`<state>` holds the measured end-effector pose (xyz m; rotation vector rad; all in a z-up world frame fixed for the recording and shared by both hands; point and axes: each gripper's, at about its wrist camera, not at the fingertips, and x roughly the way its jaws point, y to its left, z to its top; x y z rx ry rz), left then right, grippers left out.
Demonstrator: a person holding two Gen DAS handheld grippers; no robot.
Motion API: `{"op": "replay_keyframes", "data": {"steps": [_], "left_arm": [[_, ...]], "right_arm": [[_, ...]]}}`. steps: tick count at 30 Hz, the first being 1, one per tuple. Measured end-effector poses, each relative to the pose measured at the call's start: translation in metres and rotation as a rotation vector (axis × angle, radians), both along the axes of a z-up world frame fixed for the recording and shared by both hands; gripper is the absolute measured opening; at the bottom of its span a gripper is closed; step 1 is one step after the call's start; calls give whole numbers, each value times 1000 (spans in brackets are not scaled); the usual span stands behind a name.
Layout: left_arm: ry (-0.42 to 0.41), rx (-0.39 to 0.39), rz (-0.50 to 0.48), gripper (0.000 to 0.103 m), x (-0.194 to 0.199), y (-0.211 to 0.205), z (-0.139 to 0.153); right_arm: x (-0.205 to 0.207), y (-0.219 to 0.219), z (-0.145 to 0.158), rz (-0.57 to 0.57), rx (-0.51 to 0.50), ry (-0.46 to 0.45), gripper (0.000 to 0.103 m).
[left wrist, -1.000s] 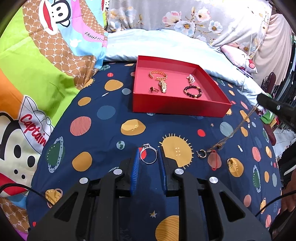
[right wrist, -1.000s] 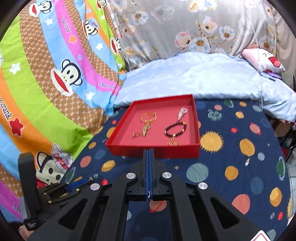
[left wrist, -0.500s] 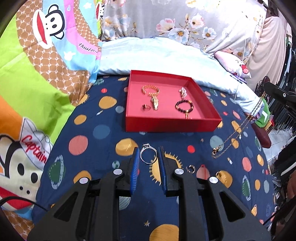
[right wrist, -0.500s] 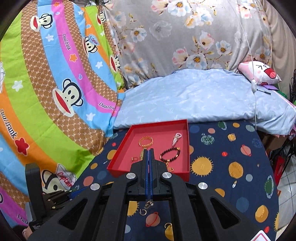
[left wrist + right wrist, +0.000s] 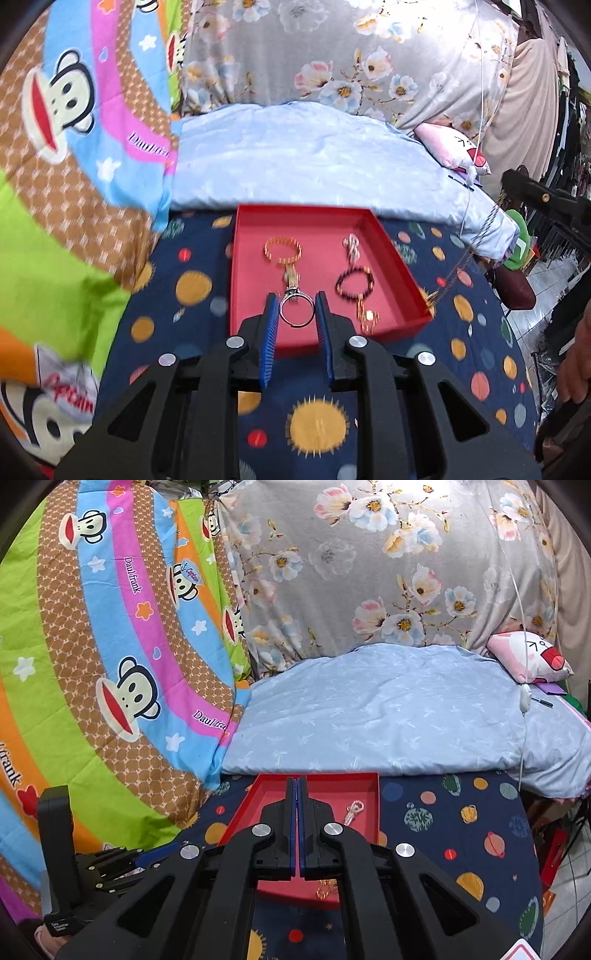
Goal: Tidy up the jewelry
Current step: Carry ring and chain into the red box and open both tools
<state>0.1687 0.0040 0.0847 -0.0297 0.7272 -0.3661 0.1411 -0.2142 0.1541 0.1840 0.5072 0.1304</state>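
My left gripper (image 5: 295,308) is shut on a silver ring (image 5: 296,313) and holds it above the near part of the red tray (image 5: 255,325). The tray holds a gold bracelet (image 5: 282,250), a dark bead bracelet (image 5: 354,282), a pearl piece (image 5: 351,248) and a small gold chain (image 5: 367,315). My right gripper (image 5: 296,786) is shut on a gold necklace chain (image 5: 461,262), which hangs down over the tray's right wall in the left wrist view. In the right wrist view the tray (image 5: 373,797) lies under the fingers and the chain is hidden.
The tray lies on a dark blue planet-print sheet (image 5: 472,354). A light blue blanket (image 5: 295,158) and a pink pillow (image 5: 454,147) are behind it. A monkey-print quilt (image 5: 74,184) rises on the left. The left gripper's body (image 5: 92,867) shows at lower left.
My left gripper has carried the ring forward from above the sheet to over the tray. My right gripper has lifted the chain higher and moved it toward the tray's right side.
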Motion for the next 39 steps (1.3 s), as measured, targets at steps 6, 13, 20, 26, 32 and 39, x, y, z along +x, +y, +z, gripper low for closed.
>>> {"op": "replay_keyframes", "data": {"steps": [6, 13, 20, 26, 32, 39], "left_arm": [[-14, 13, -12, 19, 38, -18, 4], [14, 27, -2, 19, 81, -36, -11], [42, 43, 21, 19, 113, -42, -28], [74, 59, 37, 20, 132, -45, -43], [99, 62, 78, 29, 140, -41, -55], [88, 25, 127, 43, 132, -23, -46]], "right_arm": [[41, 9, -10, 33, 5, 22, 0], [84, 22, -33, 63, -13, 61, 0], [122, 24, -50, 65, -24, 93, 0], [139, 27, -67, 79, -25, 127, 1], [138, 21, -78, 67, -7, 138, 5], [118, 10, -71, 56, 25, 124, 6]]}}
